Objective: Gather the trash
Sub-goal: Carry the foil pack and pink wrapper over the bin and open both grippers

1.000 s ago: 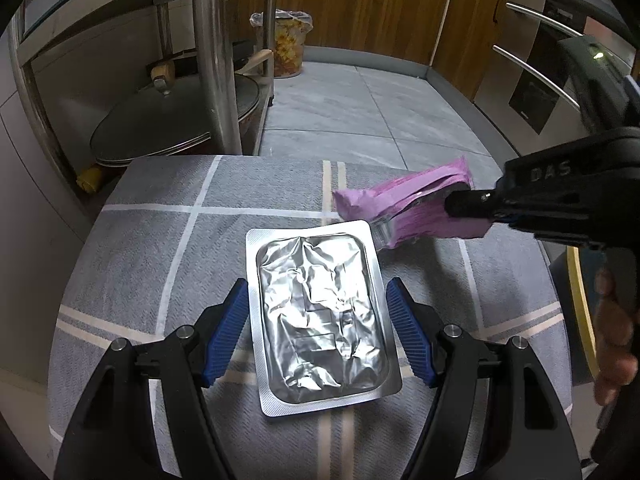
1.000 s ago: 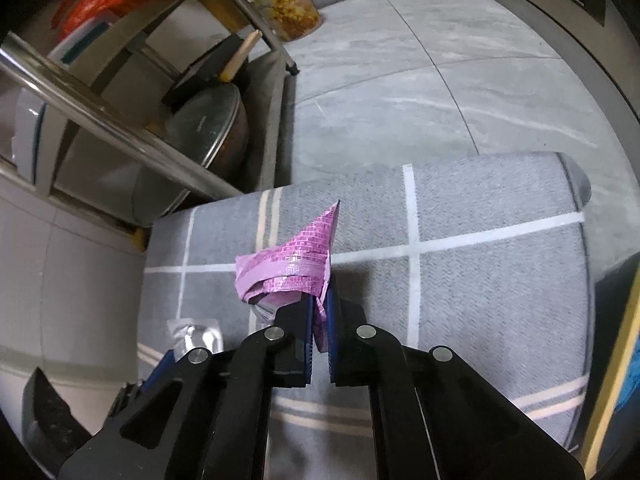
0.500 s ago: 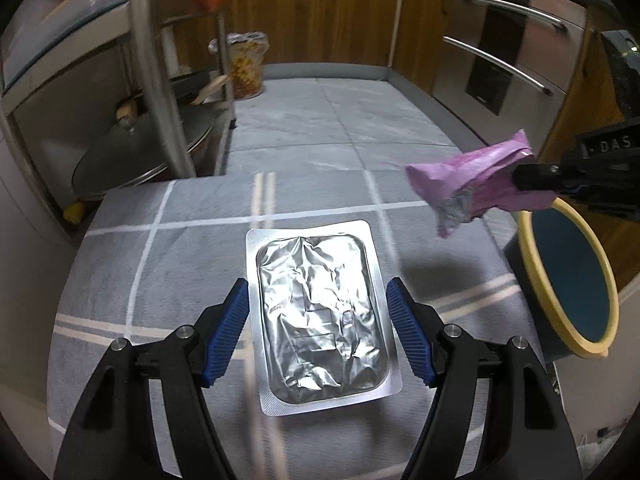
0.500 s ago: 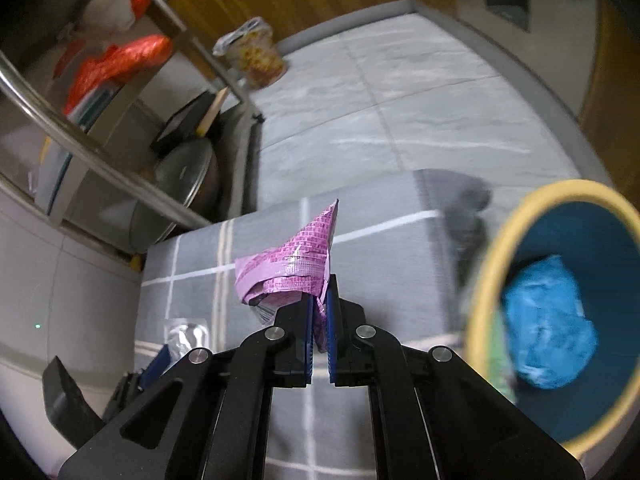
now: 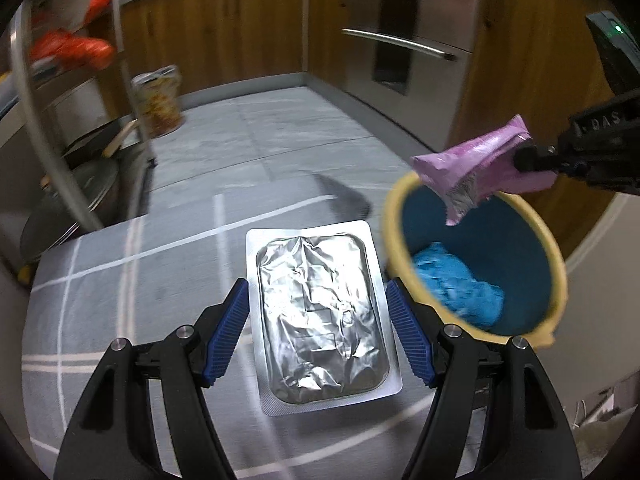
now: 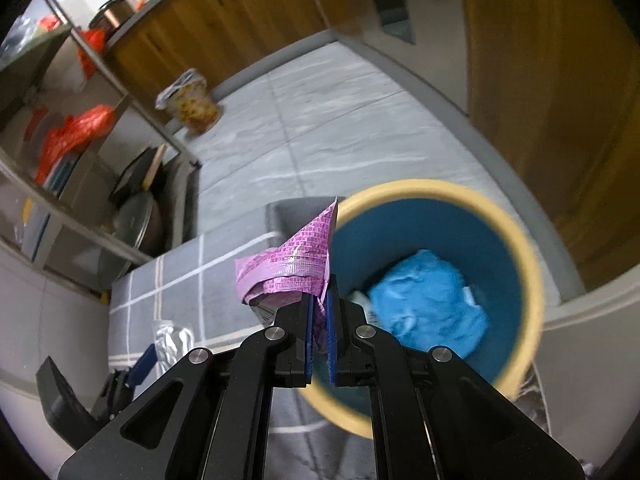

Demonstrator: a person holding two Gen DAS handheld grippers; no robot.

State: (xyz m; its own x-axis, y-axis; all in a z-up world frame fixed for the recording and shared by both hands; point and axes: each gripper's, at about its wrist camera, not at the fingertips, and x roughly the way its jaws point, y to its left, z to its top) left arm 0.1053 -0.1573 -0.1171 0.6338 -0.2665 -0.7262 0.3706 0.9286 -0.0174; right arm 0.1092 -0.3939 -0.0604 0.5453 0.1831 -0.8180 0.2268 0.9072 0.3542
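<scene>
Pinching a crumpled pink wrapper (image 6: pixel 289 276) by its lower corner, our right gripper (image 6: pixel 319 320) has its jaws clamped nearly together on the film, and the wrapper hangs above the near rim of the yellow-rimmed bin (image 6: pixel 524 248). We judge it very light and limp: it keeps its creased folds but would flutter on release, so the pinch on a doubled edge suits it, and it should drop only once it is well over the blue interior. A blue crumpled bag (image 6: pixel 428 296) already lies at the bottom.

Our left gripper (image 5: pixel 318 328) holds its jaws wide, 1 blue pad at each long edge of the foil-sealed tray (image 5: pixel 320 316). The pads look to be touching its thin flange, which appears lifted off the grey checked cloth (image 5: pixel 120 280). We expect this tray to be light, fairly stiff at the rim and slick on the foil, so gripping across the 2 long flanges seems right; squeezing harder may buckle it. It sits just beside the bin
</scene>
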